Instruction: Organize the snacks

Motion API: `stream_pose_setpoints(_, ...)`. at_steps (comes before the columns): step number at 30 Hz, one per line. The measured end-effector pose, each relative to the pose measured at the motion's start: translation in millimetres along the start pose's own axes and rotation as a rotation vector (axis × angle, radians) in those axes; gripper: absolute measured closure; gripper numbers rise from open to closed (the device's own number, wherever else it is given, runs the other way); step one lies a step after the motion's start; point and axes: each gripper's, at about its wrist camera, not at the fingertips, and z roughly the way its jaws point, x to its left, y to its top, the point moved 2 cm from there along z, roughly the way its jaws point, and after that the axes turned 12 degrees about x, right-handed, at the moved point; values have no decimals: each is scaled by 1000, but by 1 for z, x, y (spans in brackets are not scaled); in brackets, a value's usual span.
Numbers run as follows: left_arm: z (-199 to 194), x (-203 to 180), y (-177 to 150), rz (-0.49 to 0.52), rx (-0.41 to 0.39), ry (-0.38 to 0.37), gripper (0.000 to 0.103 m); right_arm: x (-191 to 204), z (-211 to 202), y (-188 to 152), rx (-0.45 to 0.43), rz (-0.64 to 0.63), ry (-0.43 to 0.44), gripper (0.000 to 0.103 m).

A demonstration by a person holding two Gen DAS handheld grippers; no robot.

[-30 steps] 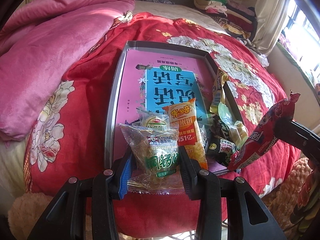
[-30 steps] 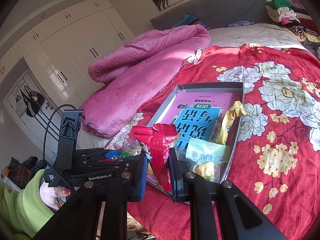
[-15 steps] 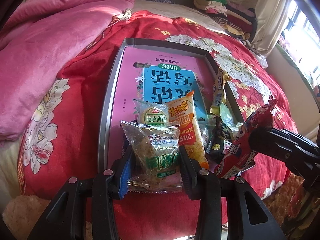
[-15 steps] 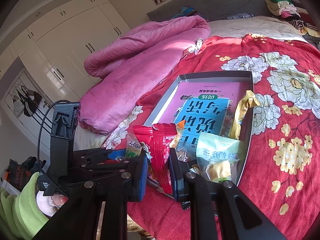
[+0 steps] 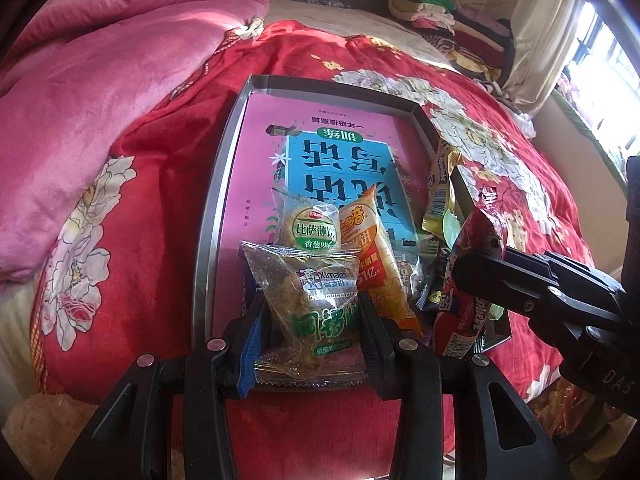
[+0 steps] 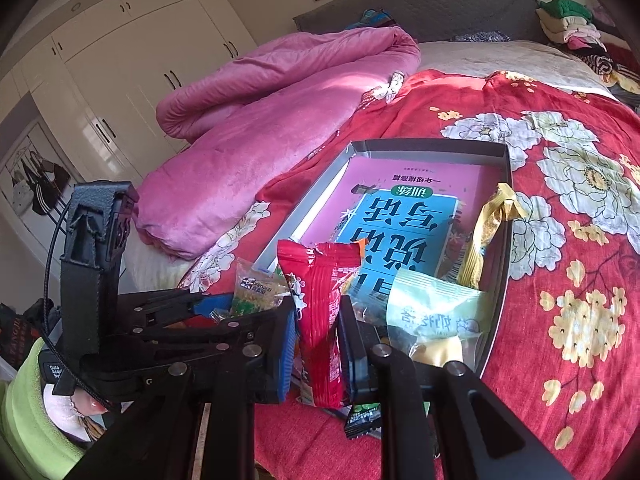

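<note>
- Our left gripper (image 5: 316,316) pinches a clear snack bag with green letters (image 5: 316,300). Both fingers press on its sides. The bag stands up between them, long way pointing away from us.
- Our right gripper (image 6: 318,328) is squeezed tight on a red snack bag (image 6: 320,304). That bag stands upright too, with its torn top sticking up above the fingers.
- Both bags hang over the near edge of the grey tray (image 5: 218,184) on the bed (image 5: 152,184). The clear bag is by the tray's near left corner. The red bag is by its near right side.
- Just past the left gripper, a round biscuit pack (image 5: 310,224) and an orange pack (image 5: 372,252) lie inside the tray, touching each other.
- On the tray's right edge leans a yellow pack (image 6: 486,228). A pale green pack (image 6: 436,312) lies at the near right corner.
- The far half of the tray is free, with only a pink and blue book (image 5: 344,160) on its floor.
- We think the next move is forward and down. Each bag needs a free spot ahead of it, and the left hand has more room.
</note>
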Motion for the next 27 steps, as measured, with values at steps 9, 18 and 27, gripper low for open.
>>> stream_pose_setpoints(9, 2, 0, 0, 2, 1, -4, 59, 3, 25, -4, 39, -57, -70, 82)
stream_pose_setpoints(18, 4, -1, 3, 1, -2, -16, 59, -2, 36, -8, 26, -105, -141, 82)
stream_pose_setpoints(27, 4, -2, 4, 4, -8, -21, 59, -9, 40, -5, 5, -141, -201, 79)
